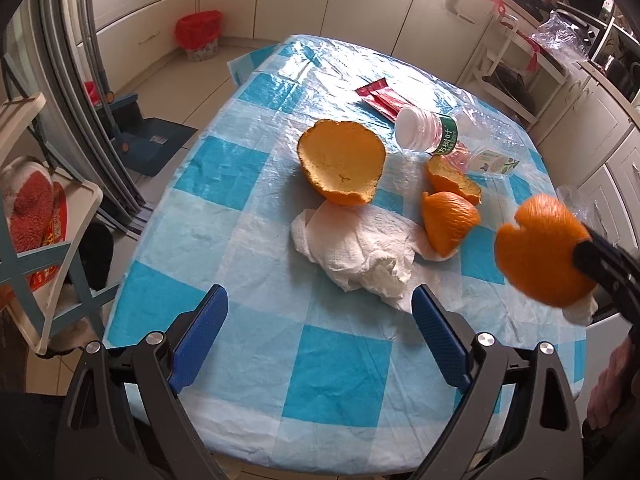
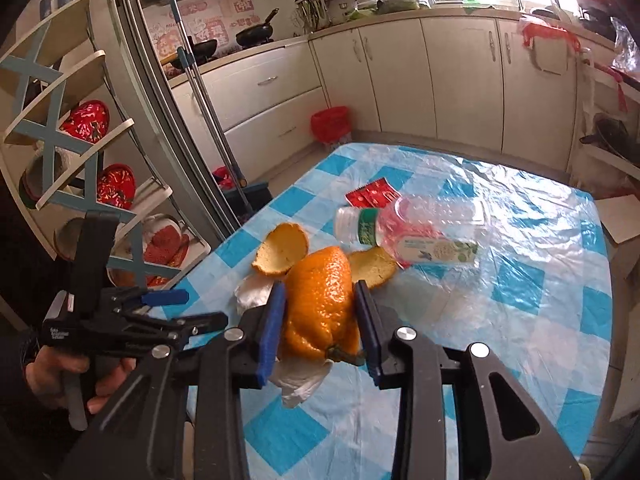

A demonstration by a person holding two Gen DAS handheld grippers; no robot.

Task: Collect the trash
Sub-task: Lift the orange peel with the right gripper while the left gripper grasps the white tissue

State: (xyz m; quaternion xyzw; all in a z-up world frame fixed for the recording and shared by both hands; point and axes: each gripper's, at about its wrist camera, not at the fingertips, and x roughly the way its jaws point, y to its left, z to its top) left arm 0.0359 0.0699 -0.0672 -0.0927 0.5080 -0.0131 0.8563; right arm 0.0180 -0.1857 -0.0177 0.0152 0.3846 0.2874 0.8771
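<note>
— What sort of place is this?
— A home kitchen. Cream cabinets point(image 2: 400, 80) run under a counter point(image 2: 460, 12), with pans point(image 2: 256, 32) on the stove.
— Anything else?
— A red-lined bin point(image 1: 199, 36) on the tiled floor, and a checked cloth point(image 1: 248, 216) over the bench.

The table point(image 1: 248, 160) was covered in a cloth checked in bright blue, pale blue and white. Orange was seen on the peel point(image 2: 320, 300), with pale yellow insides on a cupped piece point(image 1: 342, 160). The tissue point(image 1: 360, 256) was white, the wrapper point(image 1: 380, 98) red, the bottle point(image 1: 436, 132) clear with a green label. The bin point(image 1: 199, 36) was lined in red. Blue pads point(image 1: 200, 336) were set in black frames.
</note>
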